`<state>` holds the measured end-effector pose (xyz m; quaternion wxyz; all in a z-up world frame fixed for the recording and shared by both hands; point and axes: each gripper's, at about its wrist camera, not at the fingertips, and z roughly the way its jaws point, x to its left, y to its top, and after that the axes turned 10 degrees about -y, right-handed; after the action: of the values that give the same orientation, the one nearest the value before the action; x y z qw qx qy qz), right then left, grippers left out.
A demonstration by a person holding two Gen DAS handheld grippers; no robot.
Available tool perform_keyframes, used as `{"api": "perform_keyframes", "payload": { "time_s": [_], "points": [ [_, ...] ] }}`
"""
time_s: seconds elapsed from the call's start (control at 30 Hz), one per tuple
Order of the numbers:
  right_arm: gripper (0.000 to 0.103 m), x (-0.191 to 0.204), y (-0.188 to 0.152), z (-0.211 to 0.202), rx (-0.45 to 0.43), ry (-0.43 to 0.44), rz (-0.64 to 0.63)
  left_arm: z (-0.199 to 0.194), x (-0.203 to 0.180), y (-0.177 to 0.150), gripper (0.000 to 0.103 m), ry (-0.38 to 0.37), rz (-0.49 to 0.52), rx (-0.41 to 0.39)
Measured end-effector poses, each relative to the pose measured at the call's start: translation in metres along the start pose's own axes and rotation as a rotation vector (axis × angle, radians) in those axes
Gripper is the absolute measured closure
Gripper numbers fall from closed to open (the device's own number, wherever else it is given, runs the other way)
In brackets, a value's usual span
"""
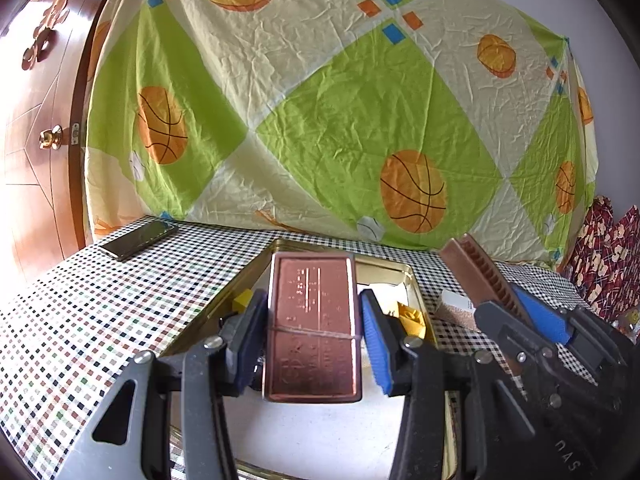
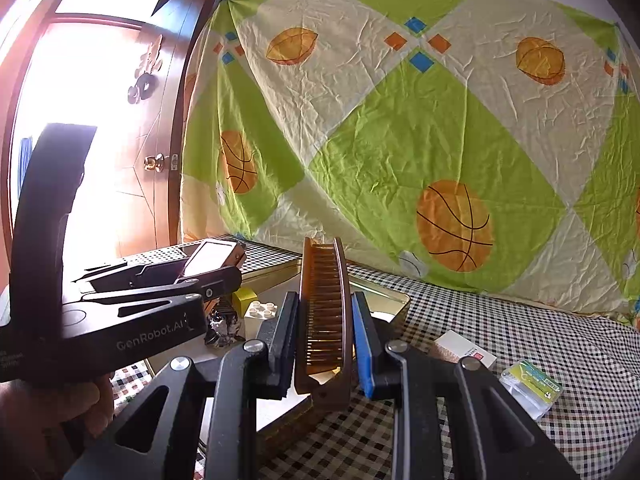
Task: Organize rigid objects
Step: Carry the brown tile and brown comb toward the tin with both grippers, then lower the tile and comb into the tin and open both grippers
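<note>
My left gripper (image 1: 314,332) is shut on a flat copper-coloured metal case (image 1: 314,328) with a rubber band round it, held above an open gold tin box (image 1: 416,292). My right gripper (image 2: 324,340) is shut on a brown folding comb (image 2: 326,312), held upright over the tin's right edge (image 2: 394,300). The right gripper with the comb (image 1: 486,272) also shows at the right of the left wrist view. The left gripper (image 2: 160,296) with the case (image 2: 212,256) shows at the left of the right wrist view. Inside the tin lie a yellow block (image 2: 244,298), a white toy brick (image 2: 260,312) and a small dark figure (image 2: 224,328).
A phone (image 1: 140,238) lies at the table's far left. A small white and red box (image 2: 464,350) and a clear packet with a green label (image 2: 532,386) lie right of the tin on the checked tablecloth (image 2: 520,328). A basketball-print sheet (image 2: 400,128) hangs behind. A wooden door (image 1: 36,140) stands left.
</note>
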<state>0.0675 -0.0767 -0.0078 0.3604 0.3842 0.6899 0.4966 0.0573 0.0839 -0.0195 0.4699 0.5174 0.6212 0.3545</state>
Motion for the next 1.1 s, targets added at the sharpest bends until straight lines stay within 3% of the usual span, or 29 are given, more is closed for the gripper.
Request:
{"api": "perform_keyframes", "payload": {
  "time_s": [0.57, 0.87, 1.1],
  "points": [
    [0.075, 0.001, 0.012, 0.03, 0.077, 0.012, 0.0, 0.023, 0.018, 0.004, 0.057, 0.031, 0.04, 0.102],
    [0.075, -0.003, 0.018, 0.078, 0.21, 0.034, 0.038, 0.046, 0.026, 0.012, 0.057, 0.034, 0.062, 0.207],
    [0.072, 0.002, 0.013, 0.1, 0.279, 0.056, 0.032, 0.054, 0.026, 0.013, 0.056, 0.068, 0.091, 0.227]
  ]
}}
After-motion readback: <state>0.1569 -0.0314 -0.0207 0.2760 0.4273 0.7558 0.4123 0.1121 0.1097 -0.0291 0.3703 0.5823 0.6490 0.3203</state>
